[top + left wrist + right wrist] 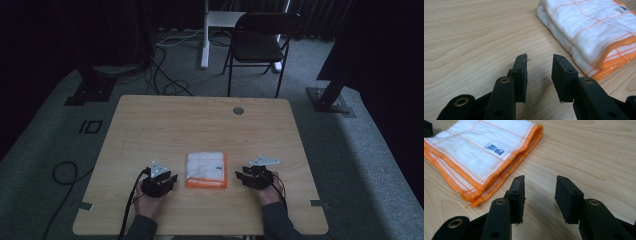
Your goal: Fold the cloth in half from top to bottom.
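Folded cloth (206, 170) lies flat on the wooden table (200, 125), toward the person's side of it and between the two grippers. It is white with thin orange grid lines and an orange stitched border. In the high view its slightly longer axis runs away from the person toward the table's far edge, and the orange border shows along its near edge and its right side. A small blue label (495, 148) sits on the top layer, on the side nearer the right gripper.

Just left of the cloth, the left gripper (165, 176) rests low over the table, its jaws set a moderate gap apart with nothing between them; in the left gripper view (539, 67) the cloth's stacked layers (589, 32) lie ahead and to one side, apart from the jaws. Just right of the cloth, the right gripper (248, 176) is likewise parted and empty (540, 188), with the cloth's orange hem (499, 180) close to one jaw but not touching it.

Both gripper views cut off the cloth at the frame edge. The label's print is too blurred to read. The high view is dim, so the jaw tips are hard to make out there.
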Action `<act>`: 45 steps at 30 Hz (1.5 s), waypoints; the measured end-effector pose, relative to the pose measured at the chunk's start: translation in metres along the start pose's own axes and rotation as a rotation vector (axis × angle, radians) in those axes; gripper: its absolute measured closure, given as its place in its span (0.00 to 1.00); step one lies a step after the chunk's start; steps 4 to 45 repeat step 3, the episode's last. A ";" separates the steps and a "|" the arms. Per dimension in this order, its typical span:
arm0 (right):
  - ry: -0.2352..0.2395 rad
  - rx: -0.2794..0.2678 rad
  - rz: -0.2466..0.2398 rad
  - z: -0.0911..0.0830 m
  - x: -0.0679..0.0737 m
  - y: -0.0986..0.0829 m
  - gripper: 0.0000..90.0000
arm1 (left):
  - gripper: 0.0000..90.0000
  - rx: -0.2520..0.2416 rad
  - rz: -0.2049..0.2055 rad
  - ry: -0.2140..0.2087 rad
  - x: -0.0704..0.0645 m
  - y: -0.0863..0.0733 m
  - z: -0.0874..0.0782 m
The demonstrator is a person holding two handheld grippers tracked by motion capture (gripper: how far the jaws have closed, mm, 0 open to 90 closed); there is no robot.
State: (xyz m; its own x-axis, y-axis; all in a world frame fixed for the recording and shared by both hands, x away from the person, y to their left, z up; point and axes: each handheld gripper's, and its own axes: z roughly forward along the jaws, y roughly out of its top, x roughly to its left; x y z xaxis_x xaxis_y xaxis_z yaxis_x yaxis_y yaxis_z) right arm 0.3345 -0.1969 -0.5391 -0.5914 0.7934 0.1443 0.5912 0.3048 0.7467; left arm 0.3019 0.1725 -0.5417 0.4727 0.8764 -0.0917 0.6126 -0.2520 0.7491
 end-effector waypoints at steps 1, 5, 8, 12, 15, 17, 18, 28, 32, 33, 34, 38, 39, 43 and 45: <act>-0.002 0.000 0.003 0.000 -0.001 0.000 0.66 | 0.73 0.000 -0.001 -0.001 0.000 0.000 0.000; -0.007 -0.003 0.005 0.000 -0.003 0.000 0.66 | 0.72 0.000 -0.001 0.005 0.000 0.000 0.000; -0.007 -0.003 0.005 0.000 -0.003 0.000 0.66 | 0.72 0.000 -0.001 0.005 0.000 0.000 0.000; -0.007 -0.003 0.005 0.000 -0.003 0.000 0.66 | 0.72 0.000 -0.001 0.005 0.000 0.000 0.000; -0.007 -0.003 0.005 0.000 -0.003 0.000 0.66 | 0.72 0.000 -0.001 0.005 0.000 0.000 0.000; -0.007 -0.003 0.005 0.000 -0.003 0.000 0.66 | 0.72 0.000 -0.001 0.005 0.000 0.000 0.000; -0.007 -0.003 0.005 0.000 -0.003 0.000 0.66 | 0.72 0.000 -0.001 0.005 0.000 0.000 0.000; -0.007 -0.003 0.005 0.000 -0.003 0.000 0.66 | 0.72 0.000 -0.001 0.005 0.000 0.000 0.000; -0.007 -0.003 0.005 0.000 -0.003 0.000 0.66 | 0.72 0.000 -0.001 0.005 0.000 0.000 0.000; -0.007 -0.003 0.005 0.000 -0.003 0.000 0.66 | 0.72 0.000 -0.001 0.005 0.000 0.000 0.000; -0.007 -0.003 0.005 0.000 -0.003 0.000 0.66 | 0.72 0.000 -0.001 0.005 0.000 0.000 0.000; -0.007 -0.003 0.005 0.000 -0.003 0.000 0.66 | 0.72 0.000 -0.001 0.005 0.000 0.000 0.000; -0.007 -0.003 0.005 0.000 -0.003 0.000 0.66 | 0.72 0.000 -0.001 0.005 0.000 0.000 0.000; -0.007 -0.003 0.005 0.000 -0.003 0.000 0.66 | 0.72 0.000 -0.001 0.005 0.000 0.000 0.000; -0.007 -0.003 0.005 0.000 -0.003 0.000 0.66 | 0.72 0.000 -0.001 0.005 0.000 0.000 0.000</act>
